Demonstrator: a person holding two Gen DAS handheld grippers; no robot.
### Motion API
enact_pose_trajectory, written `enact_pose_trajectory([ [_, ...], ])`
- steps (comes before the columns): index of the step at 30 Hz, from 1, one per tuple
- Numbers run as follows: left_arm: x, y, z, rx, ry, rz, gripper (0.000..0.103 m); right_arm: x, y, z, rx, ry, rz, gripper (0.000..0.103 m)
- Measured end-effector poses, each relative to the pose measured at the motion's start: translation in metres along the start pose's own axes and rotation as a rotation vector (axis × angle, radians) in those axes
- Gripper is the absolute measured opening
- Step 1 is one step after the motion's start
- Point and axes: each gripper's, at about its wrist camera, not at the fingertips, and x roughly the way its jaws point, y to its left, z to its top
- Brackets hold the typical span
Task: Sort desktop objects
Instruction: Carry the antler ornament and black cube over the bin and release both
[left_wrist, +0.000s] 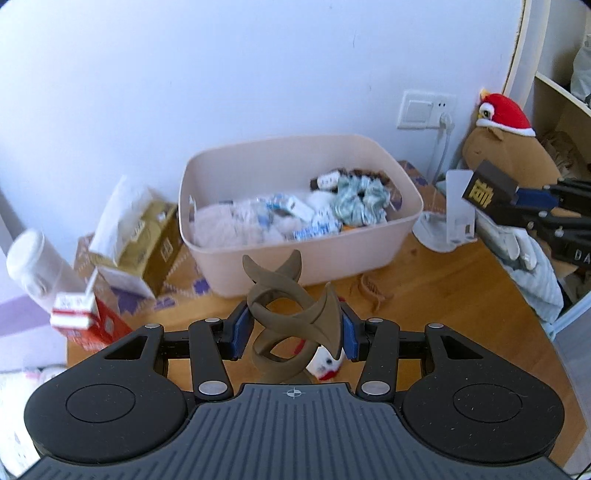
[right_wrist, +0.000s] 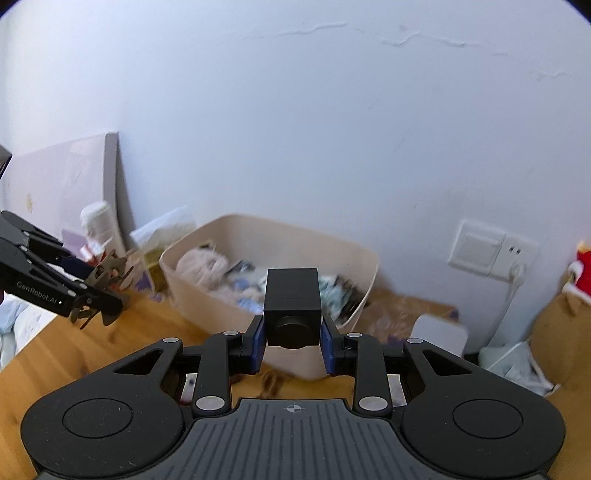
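Observation:
My left gripper (left_wrist: 295, 332) is shut on a brown claw hair clip (left_wrist: 291, 317) and holds it above the wooden desk (left_wrist: 443, 302), in front of a beige bin (left_wrist: 295, 273). The bin holds packets, a pink fluffy item and scrunchies. My right gripper (right_wrist: 293, 341) is shut on a small black box (right_wrist: 292, 306), held above the desk before the same bin (right_wrist: 365, 258). The right gripper with the black box (left_wrist: 487, 188) shows at the right of the left wrist view. The left gripper with the hair clip (right_wrist: 103, 280) shows at the left of the right wrist view.
A tissue box (left_wrist: 147, 236), a white bottle (left_wrist: 33, 266) and a red-white carton (left_wrist: 85, 317) stand left of the bin. A brown plush with a red hat (left_wrist: 509, 147), a white card (left_wrist: 460, 206) and cloth (left_wrist: 535, 273) sit at the right. A small hair clip (left_wrist: 373, 291) lies on the desk.

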Motion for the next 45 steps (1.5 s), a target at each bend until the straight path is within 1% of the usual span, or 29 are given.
enact_pose_trajectory([
  [7,-0.003,0.009,0.027,0.009,-0.045,-0.004,0.049,-0.003,-0.017,0.025,0.019,-0.056,-0.046,0.028],
  [17,-0.002,0.021,0.072,0.03,-0.124,0.001,0.049,0.01,-0.029,0.05,0.032,-0.091,-0.091,0.029],
  [25,0.018,0.02,0.105,0.083,-0.148,0.003,0.049,0.03,-0.035,0.069,0.047,-0.113,-0.119,0.029],
  [30,0.04,0.02,0.114,0.075,-0.138,-0.001,0.049,0.048,-0.033,0.076,0.036,-0.106,-0.119,0.029],
  [33,0.055,0.02,0.114,0.071,-0.149,-0.006,0.049,0.063,-0.03,0.079,0.031,-0.097,-0.126,0.029],
  [36,0.076,0.021,0.114,0.053,-0.12,0.003,0.049,0.076,-0.028,0.079,0.04,-0.079,-0.122,0.029],
  [41,0.107,0.026,0.11,-0.008,-0.022,0.001,0.049,0.103,-0.022,0.073,0.047,-0.029,-0.111,0.029],
  [45,0.125,0.029,0.103,-0.045,0.023,-0.007,0.049,0.121,-0.018,0.066,0.054,0.01,-0.106,0.029],
])
